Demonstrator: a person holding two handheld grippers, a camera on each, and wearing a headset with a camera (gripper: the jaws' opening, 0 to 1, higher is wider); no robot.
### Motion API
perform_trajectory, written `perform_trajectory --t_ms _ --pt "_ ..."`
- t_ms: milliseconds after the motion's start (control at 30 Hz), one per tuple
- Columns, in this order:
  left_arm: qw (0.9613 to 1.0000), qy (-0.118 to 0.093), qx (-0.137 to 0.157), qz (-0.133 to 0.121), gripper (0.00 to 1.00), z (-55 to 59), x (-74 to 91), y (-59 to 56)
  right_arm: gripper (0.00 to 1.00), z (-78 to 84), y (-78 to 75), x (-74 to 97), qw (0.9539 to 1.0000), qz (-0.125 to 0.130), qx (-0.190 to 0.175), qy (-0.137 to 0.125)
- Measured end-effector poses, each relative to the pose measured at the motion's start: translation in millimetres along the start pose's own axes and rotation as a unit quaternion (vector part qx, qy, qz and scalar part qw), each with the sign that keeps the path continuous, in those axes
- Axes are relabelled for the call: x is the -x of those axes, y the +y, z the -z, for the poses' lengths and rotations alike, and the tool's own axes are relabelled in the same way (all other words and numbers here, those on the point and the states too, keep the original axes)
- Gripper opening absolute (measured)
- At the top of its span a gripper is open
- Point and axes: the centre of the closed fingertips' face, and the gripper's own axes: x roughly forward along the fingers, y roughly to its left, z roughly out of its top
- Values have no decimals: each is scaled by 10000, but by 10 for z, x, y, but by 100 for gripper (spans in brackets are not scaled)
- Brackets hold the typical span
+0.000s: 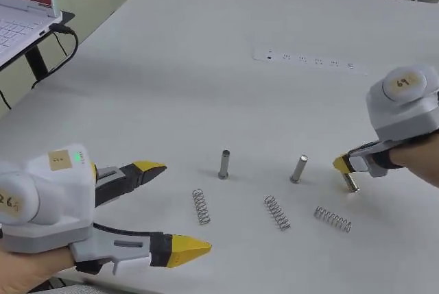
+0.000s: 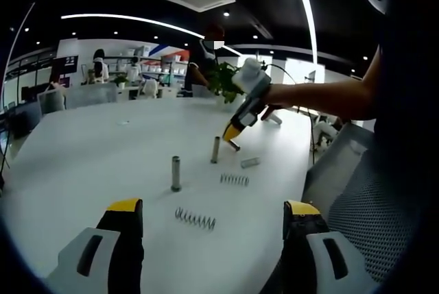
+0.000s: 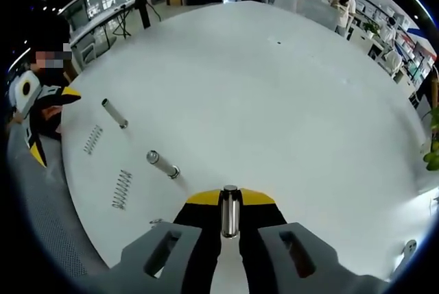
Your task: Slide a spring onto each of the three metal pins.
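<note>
Head view: white office table, left tongs agape, right tongs clamping pin

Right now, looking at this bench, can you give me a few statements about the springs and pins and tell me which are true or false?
1. The springs all lie loose on the table. True.
2. The left gripper is clamped on a spring. False: its jaws are open and hold nothing.
3. The right gripper grips a metal pin. True.
4. Both standing pins already wear springs. False: they are bare.
</note>
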Motion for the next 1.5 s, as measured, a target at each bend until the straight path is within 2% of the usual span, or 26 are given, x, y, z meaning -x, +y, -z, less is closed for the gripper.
perform_trajectory --t_ms 333,1000,1200,1500 --pt "10000 24 -34 35 80 7 0 -15 5 -6 -7 74 9998 14 -91 -190" --pt "9999 68 -53 61 79 25 8 -34 5 8 1 170 9990 50 -179 -402" --pt "9999 84 -67 73 78 31 12 -42 5 13 15 203 9985 71 -107 -532" --pt "9999 98 -55 84 78 37 19 -46 5 30 29 222 9984 45 -203 -530"
